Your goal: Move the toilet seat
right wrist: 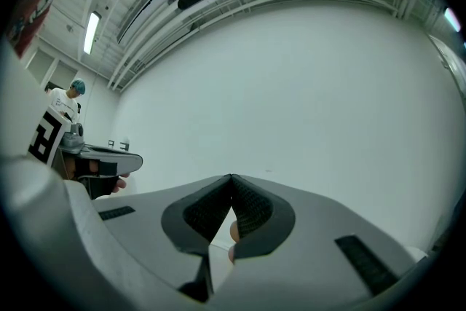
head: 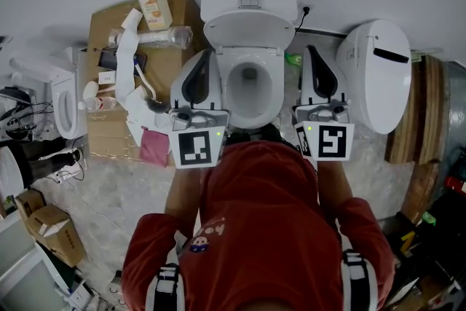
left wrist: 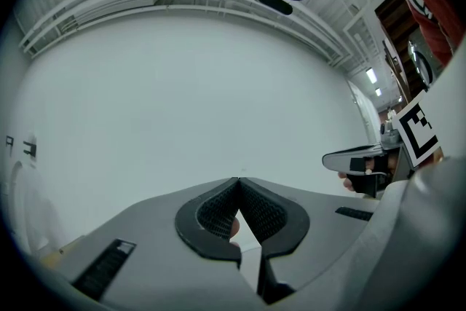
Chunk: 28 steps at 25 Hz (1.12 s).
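The toilet seat (head: 228, 80) appeared to lie flat on the bowl in the middle of the head view, directly ahead of the person, with the lid (head: 247, 29) raised against the tank (head: 249, 4); we could not tell for certain whether the white ring was the seat or the bare rim. Its long axis ran away from the person toward the tank, and it sat between the two tools. The left gripper (head: 209, 54) stood just beside the seat's left edge, the nearer of the two by our reading, while the right gripper (head: 310, 49) stood a little off the right side. Neither gripper view showed the seat; both looked up at a plain white wall. In them we saw the left gripper (left wrist: 238, 180) and the right gripper (right wrist: 231, 176) each with jaw tips pressed together and nothing held. We judged that a jaw would have to part and come down to the front lip. The person's red shirt (head: 262, 229) hid the bowl's near end. A second white toilet (head: 375, 73) stood to the right, a cardboard box (head: 109, 33) to the left
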Each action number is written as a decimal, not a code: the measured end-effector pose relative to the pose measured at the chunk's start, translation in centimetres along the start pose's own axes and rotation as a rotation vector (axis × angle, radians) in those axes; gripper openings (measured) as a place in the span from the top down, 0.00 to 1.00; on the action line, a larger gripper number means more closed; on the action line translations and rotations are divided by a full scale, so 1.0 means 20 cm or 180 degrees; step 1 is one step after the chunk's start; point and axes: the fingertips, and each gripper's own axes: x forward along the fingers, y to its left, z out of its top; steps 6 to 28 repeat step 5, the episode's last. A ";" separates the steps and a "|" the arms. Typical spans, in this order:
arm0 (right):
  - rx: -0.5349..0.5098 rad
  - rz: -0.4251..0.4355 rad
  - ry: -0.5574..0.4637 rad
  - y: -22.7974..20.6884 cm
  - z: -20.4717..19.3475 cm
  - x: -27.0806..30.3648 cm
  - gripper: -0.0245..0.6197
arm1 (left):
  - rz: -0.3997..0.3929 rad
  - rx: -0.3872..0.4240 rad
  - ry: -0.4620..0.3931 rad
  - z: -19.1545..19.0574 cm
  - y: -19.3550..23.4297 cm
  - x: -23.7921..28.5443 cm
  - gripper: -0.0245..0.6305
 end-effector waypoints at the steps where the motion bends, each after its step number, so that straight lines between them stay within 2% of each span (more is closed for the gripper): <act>1: -0.0004 -0.0001 0.0008 0.00 0.00 0.00 0.94 | -0.0001 -0.0002 0.0003 0.00 0.00 0.00 0.95; 28: -0.0023 0.0001 0.0029 0.01 -0.01 -0.01 0.94 | -0.0006 -0.0003 -0.0007 -0.01 -0.01 -0.01 0.95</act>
